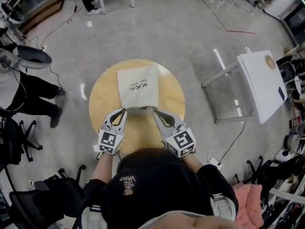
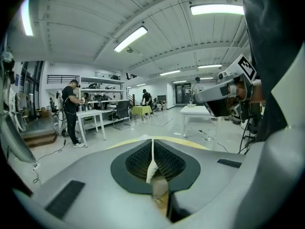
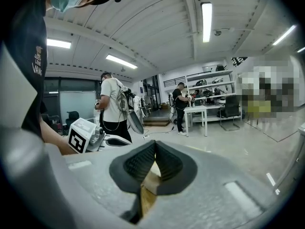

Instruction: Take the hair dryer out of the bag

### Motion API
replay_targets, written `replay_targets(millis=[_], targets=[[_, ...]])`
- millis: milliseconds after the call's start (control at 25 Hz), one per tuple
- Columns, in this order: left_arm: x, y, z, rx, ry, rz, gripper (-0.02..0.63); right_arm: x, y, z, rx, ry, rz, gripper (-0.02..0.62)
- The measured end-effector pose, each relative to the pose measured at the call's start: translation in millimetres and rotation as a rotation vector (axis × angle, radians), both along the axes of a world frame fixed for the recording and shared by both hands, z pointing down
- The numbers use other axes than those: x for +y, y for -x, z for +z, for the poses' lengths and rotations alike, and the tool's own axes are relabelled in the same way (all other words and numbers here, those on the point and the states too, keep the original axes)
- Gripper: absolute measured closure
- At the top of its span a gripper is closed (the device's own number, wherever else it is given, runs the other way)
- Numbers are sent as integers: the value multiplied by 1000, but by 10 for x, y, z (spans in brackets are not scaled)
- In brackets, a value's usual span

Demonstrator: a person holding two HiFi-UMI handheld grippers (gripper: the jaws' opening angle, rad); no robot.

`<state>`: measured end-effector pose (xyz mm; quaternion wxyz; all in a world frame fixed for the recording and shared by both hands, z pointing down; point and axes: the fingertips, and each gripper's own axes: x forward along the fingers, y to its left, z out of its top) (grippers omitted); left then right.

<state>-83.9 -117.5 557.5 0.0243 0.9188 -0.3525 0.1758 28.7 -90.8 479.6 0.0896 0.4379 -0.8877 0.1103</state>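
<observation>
A cream cloth bag (image 1: 138, 86) with dark print lies flat on the round wooden table (image 1: 102, 97), its mouth toward me. My left gripper (image 1: 125, 110) is shut on the left corner of the mouth; in the left gripper view a strip of white cloth (image 2: 151, 168) is pinched between the shut jaws of that gripper (image 2: 152, 149). My right gripper (image 1: 155, 111) is shut on the right corner, and in the right gripper view cream cloth (image 3: 152, 175) sits between its closed pads (image 3: 155, 149). No hair dryer shows; the bag's inside is hidden.
A white folding table (image 1: 261, 82) stands on the grey floor to the right. A person's dark legs (image 1: 33, 97) and office chairs (image 1: 21, 130) are at the left. Cables and a white plug (image 1: 214, 163) lie on the floor near my right side.
</observation>
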Motion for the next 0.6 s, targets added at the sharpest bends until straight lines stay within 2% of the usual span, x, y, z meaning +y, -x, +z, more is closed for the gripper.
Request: replay_targets(millis=[320, 480, 600], targets=[[-138, -22, 272, -57, 45, 23, 586, -4, 2, 77, 9, 18, -9, 595], [-173, -68, 355, -70, 67, 50, 544, -11, -1, 125, 13, 33, -12, 595], [-191, -104, 439, -78, 89, 78, 489, -28, 17, 160, 15, 38, -16, 595]])
